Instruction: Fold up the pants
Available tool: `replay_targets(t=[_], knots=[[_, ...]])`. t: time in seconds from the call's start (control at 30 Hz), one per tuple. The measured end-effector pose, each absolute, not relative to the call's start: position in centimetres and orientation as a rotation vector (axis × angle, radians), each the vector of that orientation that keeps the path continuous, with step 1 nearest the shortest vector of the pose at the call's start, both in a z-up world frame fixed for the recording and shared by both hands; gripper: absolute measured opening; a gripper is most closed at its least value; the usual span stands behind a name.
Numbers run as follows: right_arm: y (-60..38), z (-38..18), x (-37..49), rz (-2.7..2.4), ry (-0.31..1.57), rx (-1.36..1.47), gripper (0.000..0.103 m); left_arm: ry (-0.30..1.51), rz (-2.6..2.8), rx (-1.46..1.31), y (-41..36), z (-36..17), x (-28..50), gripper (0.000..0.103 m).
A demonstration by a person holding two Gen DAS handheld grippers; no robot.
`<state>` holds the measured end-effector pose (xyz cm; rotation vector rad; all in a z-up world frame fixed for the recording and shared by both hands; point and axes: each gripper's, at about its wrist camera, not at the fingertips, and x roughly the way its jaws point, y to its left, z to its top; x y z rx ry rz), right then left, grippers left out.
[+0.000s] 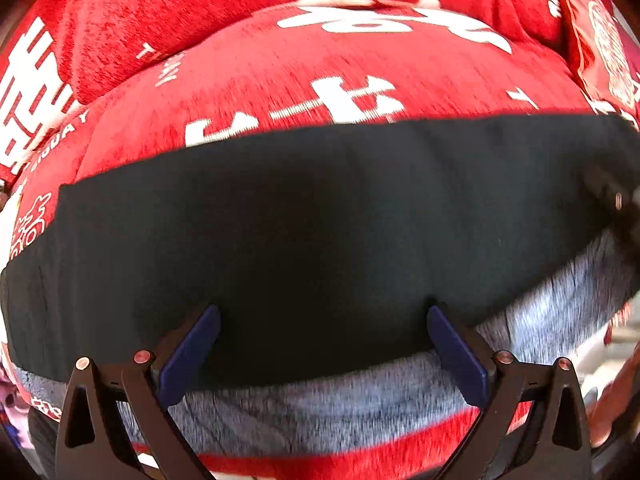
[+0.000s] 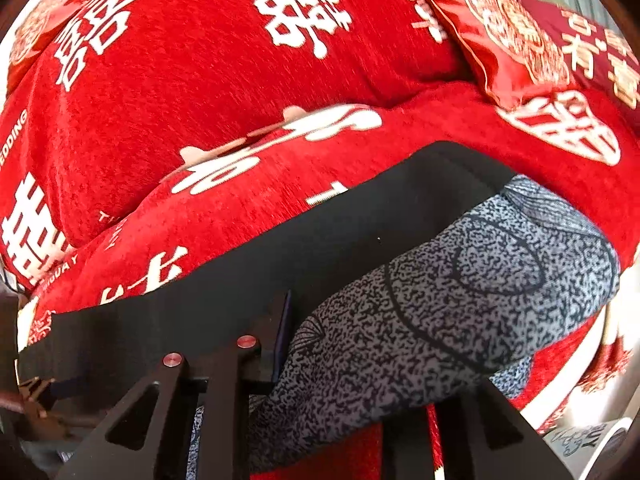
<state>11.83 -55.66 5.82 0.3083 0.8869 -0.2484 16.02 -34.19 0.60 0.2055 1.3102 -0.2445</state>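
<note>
The pants (image 1: 304,240) lie on a red sofa cover: a black side folded over a grey speckled side (image 1: 320,412). My left gripper (image 1: 323,344) is open, its blue pads (image 1: 188,360) spread just above the black cloth near its lower edge, holding nothing. In the right wrist view the pants show as a black band (image 2: 320,248) with grey speckled cloth (image 2: 440,320) draped over my right gripper (image 2: 320,360). Only its left finger (image 2: 276,344) shows; the right finger is hidden under the cloth, which seems to be held.
The red sofa cover (image 1: 280,80) with white characters spans both views, seat and backrest (image 2: 200,60). A red cushion (image 2: 512,40) lies at the right. The sofa's front edge and pale floor (image 2: 580,432) show at lower right.
</note>
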Motion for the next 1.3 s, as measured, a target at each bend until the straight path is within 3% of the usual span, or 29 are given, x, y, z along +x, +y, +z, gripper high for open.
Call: replay_targets(t=[0.2,0.5,0.7,0.97,1.17,1.23,1.3], knots=[[-49.3,10.0,11.4,-0.288,0.832,0.010,0.025,1.393,-0.409,0.204,-32.4,0.8,16.1,0.103],[-36.6,13.2,10.8,-0.182,0.719,-0.313,0.025,1.330,-0.242,-0.126,-16.6,3.5,19.6,0.103],[-29.0,10.6,11.9,-0.066,0.774,-0.445,0.025,1.378,-0.109,-0.302,-8.4,1.6,19.9,0.103],[-24.4,3.4,13.3,0.009,1.000,-0.543,0.025,1.394,-0.101,-0.336,-6.5,0.7,20.5,0.103],[-24.8,3.4,14.1,-0.020,1.066,-0.500,0.025,1.342,-0.101,-0.414,-5.0,3.3,21.1,0.103],[-24.9,3.2,14.6,-0.021,1.083,-0.472,0.031,1.337,-0.104,-0.415,-5.3,3.8,21.5,0.103],[-24.6,3.4,14.7,0.001,1.097,-0.431,0.051,1.354,-0.154,-0.372,-7.4,3.8,22.4,0.103]])
